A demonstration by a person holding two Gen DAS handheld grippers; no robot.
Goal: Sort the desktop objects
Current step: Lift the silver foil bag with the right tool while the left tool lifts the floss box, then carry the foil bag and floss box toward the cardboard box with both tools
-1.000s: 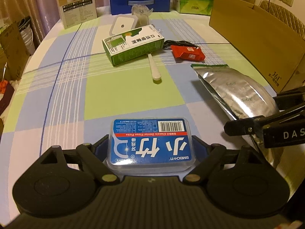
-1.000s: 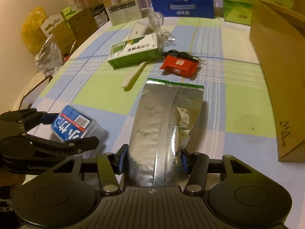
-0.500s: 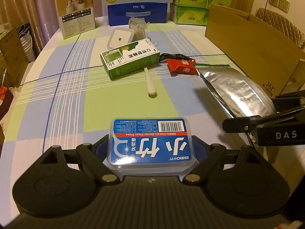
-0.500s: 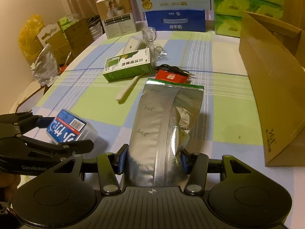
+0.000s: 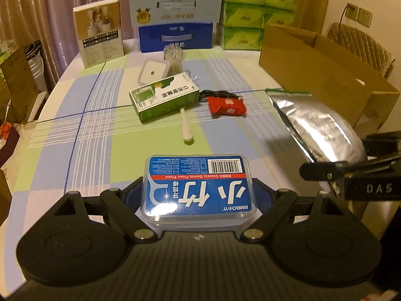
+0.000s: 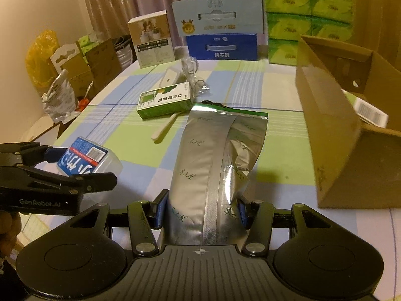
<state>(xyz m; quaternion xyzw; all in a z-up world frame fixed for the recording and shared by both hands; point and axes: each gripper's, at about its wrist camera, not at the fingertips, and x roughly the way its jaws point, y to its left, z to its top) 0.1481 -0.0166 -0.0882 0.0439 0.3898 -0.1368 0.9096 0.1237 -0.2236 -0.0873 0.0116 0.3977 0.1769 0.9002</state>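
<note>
While both loads hang clear of the table [image 5: 82, 135] | left tool [image 5: 199, 195] clamped on floss-pick box [image 5: 199, 188], flat for carrying | right tool [image 6: 200, 212] clamped on foil pouch [image 6: 218, 155], probably headed for the cardboard box [image 6: 333, 135] far right

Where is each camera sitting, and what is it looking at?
Left wrist view: sits on the left gripper, looking forward over the checked tablecloth; its jaws hold the dental floss pick box; the right gripper shows at the right edge.
Right wrist view: sits on the right gripper, jaws clamping the silver foil pouch; the left gripper and a hand show at left.
Both see the green-and-white carton, cardboard box.
</note>
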